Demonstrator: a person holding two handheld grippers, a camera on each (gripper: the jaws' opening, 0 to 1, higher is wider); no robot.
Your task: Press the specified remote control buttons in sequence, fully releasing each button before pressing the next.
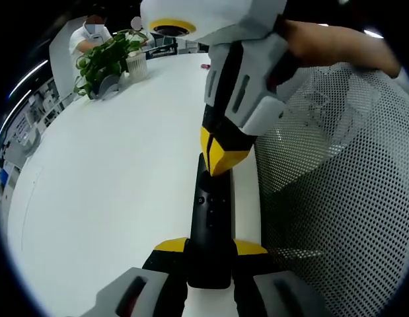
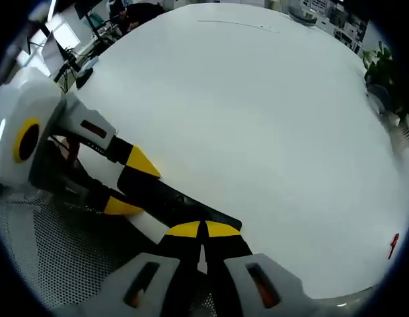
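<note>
One white table (image 1: 111, 172) spans both views. One mesh chair back (image 1: 336, 191) stands at its edge. One black remote control (image 1: 211, 224) lies on the table near that edge, clamped between the jaws of the left gripper (image 1: 211, 247). The right gripper (image 2: 203, 230), jaws closed together, tips touching the remote's far end. One potted plant (image 1: 108, 59) sits far off.

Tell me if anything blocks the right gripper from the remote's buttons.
Nothing visible does. The right gripper, shut, has its tips right at the remote, which the left gripper holds at the white table edge.
</note>
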